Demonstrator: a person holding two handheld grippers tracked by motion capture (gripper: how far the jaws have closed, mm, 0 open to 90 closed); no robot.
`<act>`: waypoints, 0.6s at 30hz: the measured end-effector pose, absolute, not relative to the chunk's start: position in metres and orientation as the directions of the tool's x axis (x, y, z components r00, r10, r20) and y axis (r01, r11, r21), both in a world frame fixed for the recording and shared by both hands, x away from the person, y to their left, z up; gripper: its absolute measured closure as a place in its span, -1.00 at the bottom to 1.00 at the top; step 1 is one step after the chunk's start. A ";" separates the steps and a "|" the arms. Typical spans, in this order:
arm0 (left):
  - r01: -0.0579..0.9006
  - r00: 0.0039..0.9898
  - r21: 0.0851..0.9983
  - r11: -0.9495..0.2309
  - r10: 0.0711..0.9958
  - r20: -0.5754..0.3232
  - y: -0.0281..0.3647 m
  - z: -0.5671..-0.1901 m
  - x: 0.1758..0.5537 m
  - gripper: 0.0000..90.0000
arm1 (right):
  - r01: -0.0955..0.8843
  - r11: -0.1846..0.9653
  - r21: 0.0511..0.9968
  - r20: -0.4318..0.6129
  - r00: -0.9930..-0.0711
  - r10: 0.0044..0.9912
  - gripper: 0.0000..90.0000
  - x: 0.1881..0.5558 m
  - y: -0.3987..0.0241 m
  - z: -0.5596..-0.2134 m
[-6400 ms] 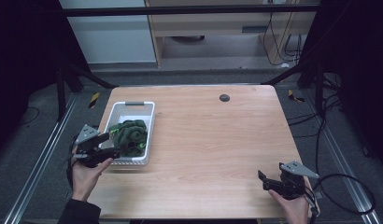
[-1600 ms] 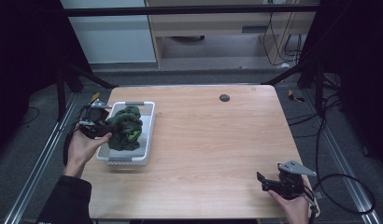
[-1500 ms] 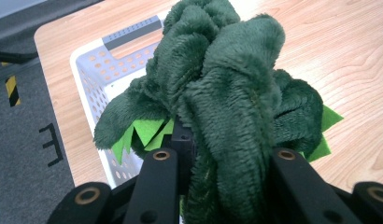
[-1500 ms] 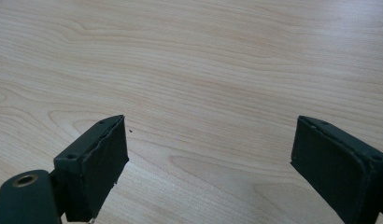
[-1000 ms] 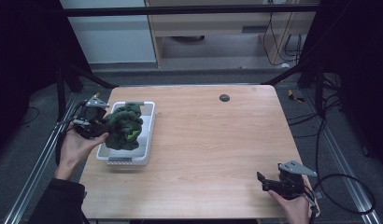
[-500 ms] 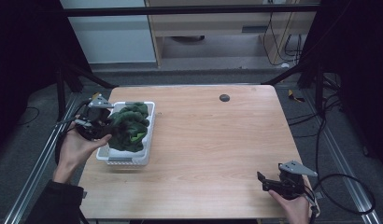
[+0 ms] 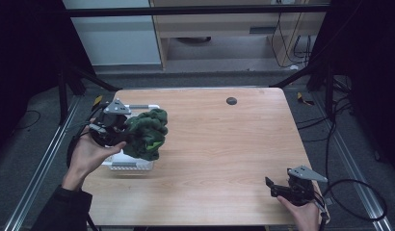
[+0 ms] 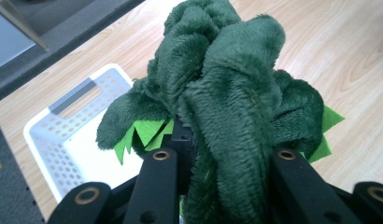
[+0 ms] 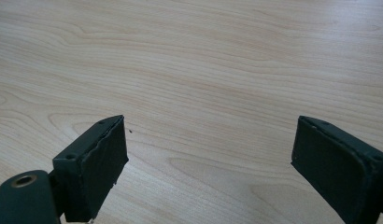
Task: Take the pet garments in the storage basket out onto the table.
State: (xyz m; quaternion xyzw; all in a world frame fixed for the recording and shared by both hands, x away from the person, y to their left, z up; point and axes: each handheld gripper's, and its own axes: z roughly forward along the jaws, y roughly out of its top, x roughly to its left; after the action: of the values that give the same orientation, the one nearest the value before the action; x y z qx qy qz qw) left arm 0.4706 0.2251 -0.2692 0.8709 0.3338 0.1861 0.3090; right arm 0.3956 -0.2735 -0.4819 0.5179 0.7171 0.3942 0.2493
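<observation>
At about 9 o'clock on the counter (image 7: 219, 159) in the high view, the left hand (image 7: 89, 153) held the left hand-held gripper (image 7: 119, 131), its grey plate on top. That hand-held gripper was pinching a dark green plush toy (image 7: 146, 133), a bunched, fuzzy mass with bright green felt points showing at its underside. The toy was lifted clear of the white basket (image 7: 130, 165), which sat beneath and partly behind it near the counter's left edge. In the left gripper view the toy (image 8: 231, 88) bulged up between the two black jaws, which were closed into its fabric; the felt points poked out at 8 o'clock and 4 o'clock of the bundle. The basket (image 8: 49, 140), perforated and with a handle slot in its wall, lay below at 9 o'clock, its floor bare where it showed.

A small dark disc (image 7: 231, 100) sat near the counter's far edge, at 12 o'clock.

At about 5 o'clock on the counter, well apart from the toy, the right hand (image 7: 301, 214) held the right hand-held gripper (image 7: 277, 188) low over the wood. In the right gripper view its jaws were spread wide, with bare wood grain between them.
</observation>
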 end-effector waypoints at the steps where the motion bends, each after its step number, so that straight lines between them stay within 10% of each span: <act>1: 0.464 0.713 0.661 -0.590 0.692 0.117 0.222 -0.270 0.471 0.61 | 0.547 0.151 0.823 0.052 -0.338 0.940 -0.77 0.396 -0.273 -0.482; 18: 0.426 0.766 0.647 -0.633 0.633 0.115 0.187 -0.277 0.472 0.61 | 0.544 0.148 0.826 0.052 -0.335 0.941 -0.77 0.395 -0.274 -0.481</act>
State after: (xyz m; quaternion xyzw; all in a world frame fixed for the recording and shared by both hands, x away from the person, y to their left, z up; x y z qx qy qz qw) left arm 0.4725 0.1872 -0.2766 0.8878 0.2980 0.1679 0.3078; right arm 0.3954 -0.2742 -0.4811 0.5192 0.7148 0.3955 0.2509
